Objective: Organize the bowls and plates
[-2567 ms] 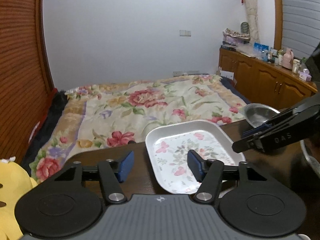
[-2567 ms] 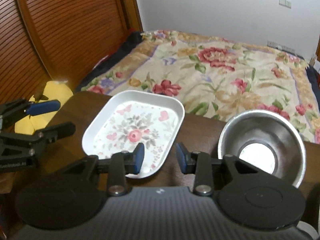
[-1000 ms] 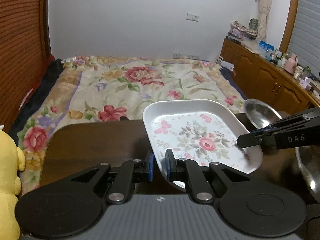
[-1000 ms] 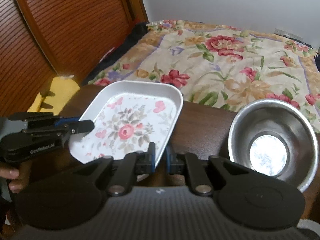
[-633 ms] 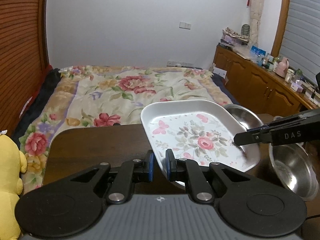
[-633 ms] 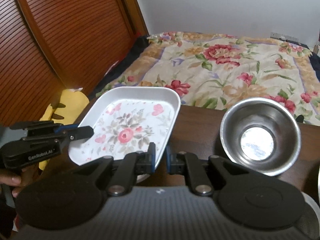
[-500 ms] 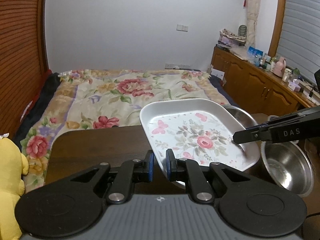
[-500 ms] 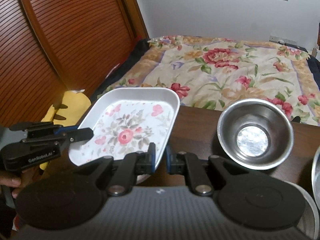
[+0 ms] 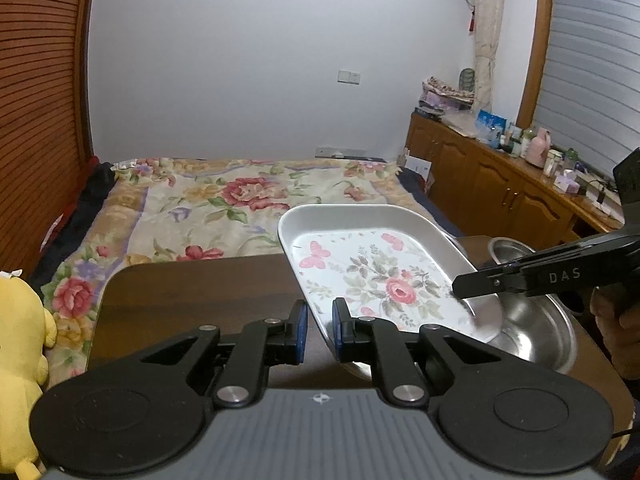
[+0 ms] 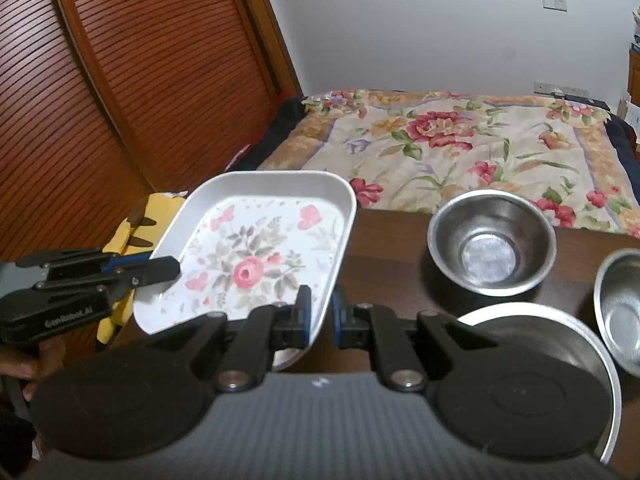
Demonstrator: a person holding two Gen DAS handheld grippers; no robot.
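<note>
A white rectangular plate with a floral print [image 9: 372, 268] [image 10: 256, 256] is held in the air above the dark wooden table [image 9: 192, 292]. My left gripper [image 9: 319, 326] is shut on its near-left rim. My right gripper [image 10: 320, 314] is shut on its opposite rim. The right gripper also shows in the left wrist view [image 9: 460, 286], and the left one in the right wrist view [image 10: 172, 270]. A deep steel bowl [image 10: 490, 242] stands on the table to the right. A large steel plate [image 10: 560, 344] lies near me, partly hidden by the right gripper body.
Another steel bowl [image 10: 620, 308] is at the right edge. A bed with a floral blanket [image 9: 240, 204] lies beyond the table. A yellow plush toy [image 9: 20, 340] sits at the left. A wooden cabinet [image 9: 500, 184] runs along the right wall.
Both grippers closed on the floral plate and lifted it off the table. It has moved up and to the right, over the large steel plate.
</note>
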